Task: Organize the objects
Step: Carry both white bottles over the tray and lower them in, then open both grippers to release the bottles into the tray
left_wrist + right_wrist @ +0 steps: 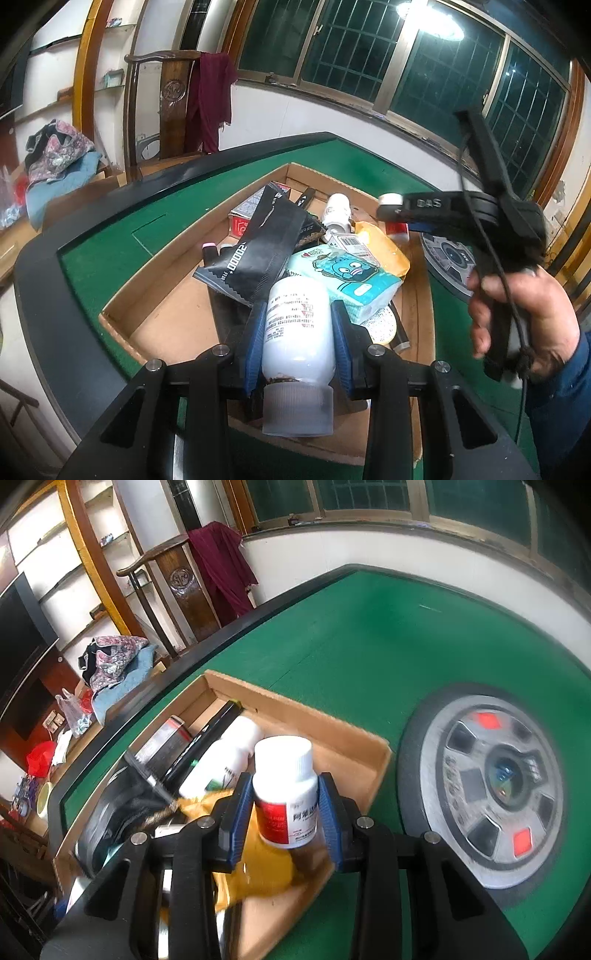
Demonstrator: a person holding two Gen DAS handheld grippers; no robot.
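Cardboard tray [170, 314] on green felt bench [110, 254], crowded. Inside: black foil pouch [258, 240] lying across the middle, teal tissue pack [347, 277] with cartoon face beside it, yellow packet [388, 247] toward the right wall, white bottle [338, 214] lying near the far end, red-and-white box [243, 218] at far left, black tube [306, 195] along the far wall. Near-left floor of tray bare.

Left tongs [299, 328] clenched on large white bottle [299, 325], blue pads on both sides, translucent cap [297, 410] toward the camera, held over the tray's near end above the tissue pack.

Right tongs [284, 805] grasping small white pill bottle [286, 794] with red label, cap pointing away, held above the tray's right corner over the yellow packet; a hand [524, 317] around the handle.

Round grey hub [487, 782] with red squares set in the felt right of the tray. Behind the bench: wooden chair [173, 107] with maroon cloth [210, 99], heap of clothes [59, 155], barred windows [369, 48].
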